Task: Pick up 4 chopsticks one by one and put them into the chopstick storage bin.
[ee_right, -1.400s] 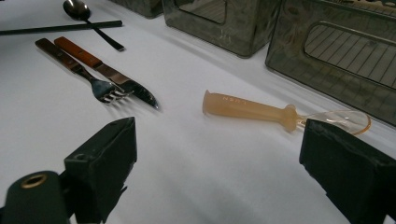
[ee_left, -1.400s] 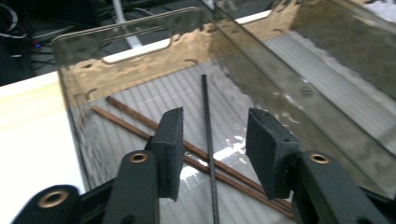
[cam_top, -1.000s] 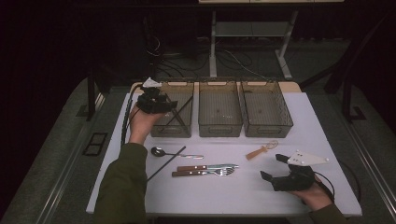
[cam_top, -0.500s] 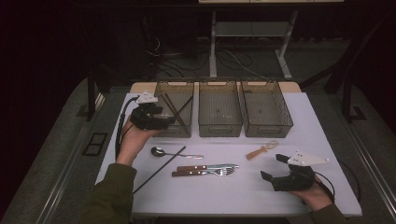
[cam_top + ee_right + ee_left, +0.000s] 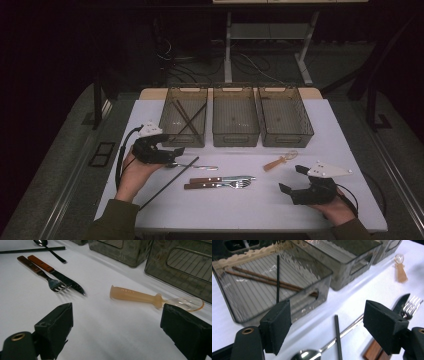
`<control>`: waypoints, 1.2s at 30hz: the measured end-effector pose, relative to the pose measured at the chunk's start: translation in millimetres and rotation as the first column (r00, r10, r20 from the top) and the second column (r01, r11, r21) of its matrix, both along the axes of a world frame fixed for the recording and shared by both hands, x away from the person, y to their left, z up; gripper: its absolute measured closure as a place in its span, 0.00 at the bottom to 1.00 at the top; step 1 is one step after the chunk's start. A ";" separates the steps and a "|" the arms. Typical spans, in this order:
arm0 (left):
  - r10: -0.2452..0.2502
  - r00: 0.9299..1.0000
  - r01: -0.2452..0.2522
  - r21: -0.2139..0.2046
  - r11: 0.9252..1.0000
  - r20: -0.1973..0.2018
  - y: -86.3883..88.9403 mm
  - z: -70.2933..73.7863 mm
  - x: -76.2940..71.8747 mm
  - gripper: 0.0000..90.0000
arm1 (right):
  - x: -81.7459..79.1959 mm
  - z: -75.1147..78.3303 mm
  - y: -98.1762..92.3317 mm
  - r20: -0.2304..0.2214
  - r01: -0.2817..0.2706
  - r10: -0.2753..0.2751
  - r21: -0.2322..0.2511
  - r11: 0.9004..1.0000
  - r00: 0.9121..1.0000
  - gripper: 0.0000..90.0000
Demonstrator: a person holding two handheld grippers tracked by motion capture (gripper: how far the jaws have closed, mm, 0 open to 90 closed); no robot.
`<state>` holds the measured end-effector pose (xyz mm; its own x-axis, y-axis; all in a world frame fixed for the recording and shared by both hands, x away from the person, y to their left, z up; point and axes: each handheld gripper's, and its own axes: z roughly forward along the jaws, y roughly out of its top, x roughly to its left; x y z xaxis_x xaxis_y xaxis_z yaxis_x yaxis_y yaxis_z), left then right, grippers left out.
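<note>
Left claw: the left claw [image 5: 176, 151] is low over the white desk [image 5: 260, 207], just in front of the left bin. Its two black jaws are wide apart and have just been opening. Nothing is clamped between them.
Black stick: a long thin black chopstick [image 5: 337, 338] lies flat on the desk under the left claw, crossing over the shiny metal spoon [image 5: 309, 354].
Left bin: the see-through grey plastic bin on the left [image 5: 167, 131] has brown wooden chopsticks [image 5: 265, 278] inside.
Right claw: the right claw [image 5: 292, 179] is near the front right of the desk. Its jaws are apart with nothing in them.
Small spoon: a little orange spoon with a clear bowl [image 5: 152, 298] lies just ahead of the right claw.
Fork and knife: a wooden-handled fork [image 5: 45, 276] and a wooden-handled knife [image 5: 57, 275] lie side by side, touching, in the middle of the desk.
</note>
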<state>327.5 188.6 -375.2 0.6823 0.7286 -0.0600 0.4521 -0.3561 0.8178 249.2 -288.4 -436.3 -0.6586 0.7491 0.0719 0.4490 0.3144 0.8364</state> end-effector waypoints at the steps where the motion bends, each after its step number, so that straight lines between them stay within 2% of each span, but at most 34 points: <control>1: 0.002 1.000 -0.002 0.003 1.000 0.001 1.2 -1.5 -3.2 0.25 | 0.0 -0.1 0.1 0.000 0.001 -0.001 -0.001 1.000 1.000 0.13; 6: -0.007 1.000 0.007 0.022 1.000 -0.002 6.6 -11.1 -19.6 0.26 | 0.3 -0.4 0.4 0.000 0.004 -0.004 -0.003 1.000 1.000 0.13; 15: -0.020 1.000 0.021 0.051 0.998 -0.015 20.0 -31.5 -48.6 0.40 | -0.3 -0.4 0.2 0.002 0.009 -0.009 -0.007 1.000 1.000 0.13; 18: -0.012 1.000 0.013 0.040 0.999 -0.027 23.7 -37.8 -54.2 0.42 | 0.0 -0.7 0.1 0.004 0.009 -0.008 -0.010 1.000 1.000 0.13; 21: -0.025 0.999 0.027 0.054 0.998 -0.043 26.4 -41.7 -56.9 0.46 | -0.1 -0.6 0.1 0.005 0.011 -0.010 -0.013 1.000 1.000 0.13; 22: -0.028 0.998 0.030 0.044 0.999 -0.051 25.7 -43.3 -57.5 0.48 | -0.1 -0.6 0.2 0.006 0.011 -0.011 -0.014 1.000 1.000 0.13; 24: -0.049 0.997 0.053 0.059 0.997 -0.064 25.1 -45.1 -57.4 0.56 | 0.2 -0.9 0.2 0.005 0.010 -0.010 -0.017 1.000 1.000 0.13; 28: -0.044 0.994 0.053 0.087 0.995 -0.099 23.0 -50.1 -56.0 0.68 | 0.3 -1.0 0.4 0.005 0.009 -0.009 -0.020 1.000 1.000 0.13; 30: -0.051 0.992 0.061 0.081 0.995 -0.115 23.5 -53.2 -54.7 0.73 | -0.3 -0.7 0.6 0.004 0.009 -0.009 -0.020 1.000 1.000 0.13; 32: -0.055 0.990 0.068 0.097 0.993 -0.129 24.1 -55.5 -53.6 0.78 | -0.4 -0.7 0.7 0.004 0.007 -0.007 -0.021 1.000 1.000 0.13; 36: -0.055 0.988 0.069 0.087 0.994 -0.146 24.2 -57.9 -53.0 0.84 | -0.6 -0.8 1.3 0.005 0.005 -0.005 -0.023 1.000 1.000 0.13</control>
